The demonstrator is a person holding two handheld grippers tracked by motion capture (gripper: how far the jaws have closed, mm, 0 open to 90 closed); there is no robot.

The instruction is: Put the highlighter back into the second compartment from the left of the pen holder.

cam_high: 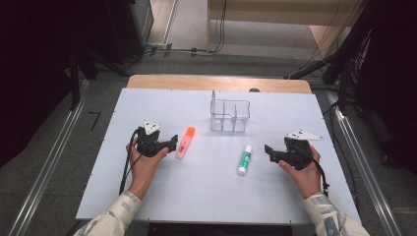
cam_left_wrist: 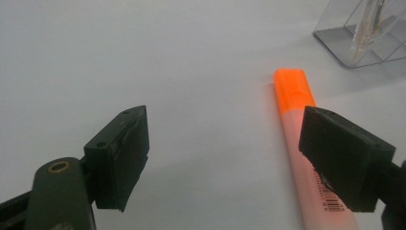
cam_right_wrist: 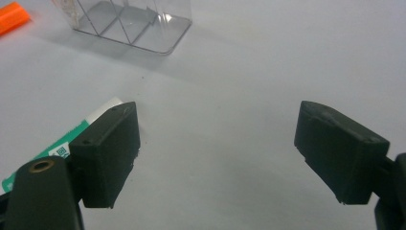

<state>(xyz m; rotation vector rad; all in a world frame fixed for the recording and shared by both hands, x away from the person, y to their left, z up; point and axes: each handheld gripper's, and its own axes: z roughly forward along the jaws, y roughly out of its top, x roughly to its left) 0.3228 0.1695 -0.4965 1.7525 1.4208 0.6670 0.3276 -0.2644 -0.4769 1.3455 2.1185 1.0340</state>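
An orange-capped highlighter (cam_high: 185,143) lies on the white table, just right of my left gripper (cam_high: 171,143), which is open and holds nothing. In the left gripper view the highlighter (cam_left_wrist: 299,124) runs under the right jaw, outside the gap of that gripper (cam_left_wrist: 234,160). A green-and-white glue stick (cam_high: 244,160) lies left of my right gripper (cam_high: 268,152), also open with nothing between its fingers. In the right gripper view the glue stick (cam_right_wrist: 81,132) sits behind the left jaw of the gripper (cam_right_wrist: 218,158). A clear divided plastic organizer (cam_high: 229,115) stands behind both items.
The white table top (cam_high: 206,196) has bare room in front and at both sides. Its wooden far edge (cam_high: 216,81) shows behind. Metal rails (cam_high: 49,162) run along the floor on each side, and cables (cam_high: 196,49) lie on the floor beyond.
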